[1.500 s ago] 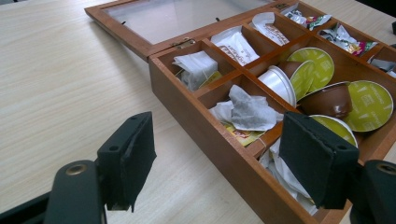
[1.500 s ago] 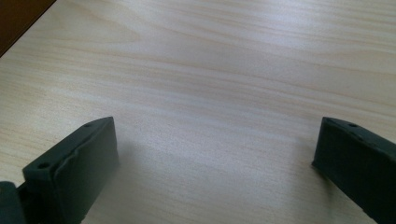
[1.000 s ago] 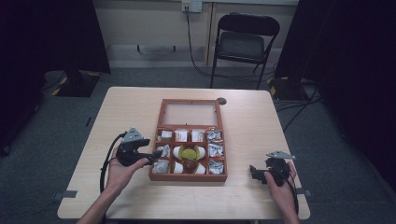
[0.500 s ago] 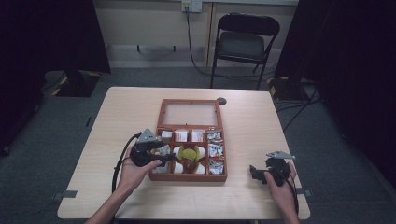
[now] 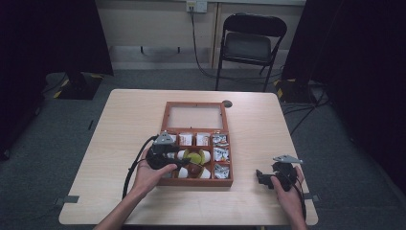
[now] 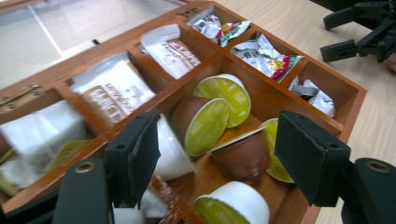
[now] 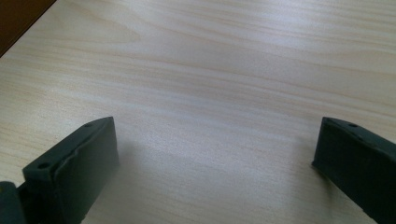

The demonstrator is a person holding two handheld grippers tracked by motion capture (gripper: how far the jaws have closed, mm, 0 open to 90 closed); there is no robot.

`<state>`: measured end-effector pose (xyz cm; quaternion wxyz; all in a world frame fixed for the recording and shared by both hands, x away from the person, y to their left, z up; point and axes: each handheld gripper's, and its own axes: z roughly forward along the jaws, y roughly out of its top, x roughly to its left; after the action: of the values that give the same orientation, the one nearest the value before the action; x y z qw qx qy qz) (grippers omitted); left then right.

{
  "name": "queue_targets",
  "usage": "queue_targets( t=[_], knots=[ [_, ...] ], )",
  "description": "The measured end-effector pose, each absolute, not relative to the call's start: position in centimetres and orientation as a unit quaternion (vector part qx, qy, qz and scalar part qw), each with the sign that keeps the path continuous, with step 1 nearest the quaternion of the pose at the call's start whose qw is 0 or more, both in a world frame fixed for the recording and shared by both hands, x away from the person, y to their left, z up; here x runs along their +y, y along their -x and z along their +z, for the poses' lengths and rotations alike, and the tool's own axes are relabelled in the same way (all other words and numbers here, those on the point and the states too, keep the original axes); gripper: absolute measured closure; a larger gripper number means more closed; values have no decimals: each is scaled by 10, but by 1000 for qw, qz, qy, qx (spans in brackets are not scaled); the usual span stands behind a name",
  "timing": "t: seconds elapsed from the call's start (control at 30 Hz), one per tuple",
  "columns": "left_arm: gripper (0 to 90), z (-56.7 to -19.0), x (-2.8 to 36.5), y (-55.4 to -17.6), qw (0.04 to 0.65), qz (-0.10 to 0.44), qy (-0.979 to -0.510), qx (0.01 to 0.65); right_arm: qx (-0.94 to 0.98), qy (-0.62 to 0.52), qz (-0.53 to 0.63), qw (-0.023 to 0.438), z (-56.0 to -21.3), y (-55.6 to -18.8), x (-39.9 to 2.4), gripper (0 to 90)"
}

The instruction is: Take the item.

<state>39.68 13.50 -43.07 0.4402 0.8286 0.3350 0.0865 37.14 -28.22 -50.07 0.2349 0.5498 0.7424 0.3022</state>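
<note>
Since a second ago, the left gripper [image 6: 215,158] has moved from the table into the wooden box [image 5: 168,117].
Its jaws gape, empty, around brown coffee pods [image 6: 201,123], probably not touching. A tilted pod could slip. The right gripper [image 5: 272,178] rests released, apart.

Things sitting around the wooden table

A black folding chair [image 5: 253,40] is standing on the grey carpet beyond the far edge, with a dark cable [image 5: 201,57] hanging from a wall outlet [image 5: 197,5] just left of it. Dark curtains [image 5: 52,38] are hanging at both sides, and yellow-black tape [image 5: 282,88] is lying far right.
</note>
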Motion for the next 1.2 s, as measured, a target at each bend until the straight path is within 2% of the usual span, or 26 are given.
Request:
queue_targets(
  t=[0.1,0.57,0.9,1.2],
  knots=[
    [353,-433,130,-397,441,78,-831,330,742,-550,302,235,-501,-371,-282,0],
    [329,-448,109,-406,415,25,-850,323,742,-550,302,235,-501,-371,-282,0],
    [333,-456,97,-407,397,13,-863,313,742,-550,302,235,-501,-371,-282,0],
    [338,-458,88,-408,356,19,-882,308,742,-550,302,235,-501,-371,-282,0]
  ],
)
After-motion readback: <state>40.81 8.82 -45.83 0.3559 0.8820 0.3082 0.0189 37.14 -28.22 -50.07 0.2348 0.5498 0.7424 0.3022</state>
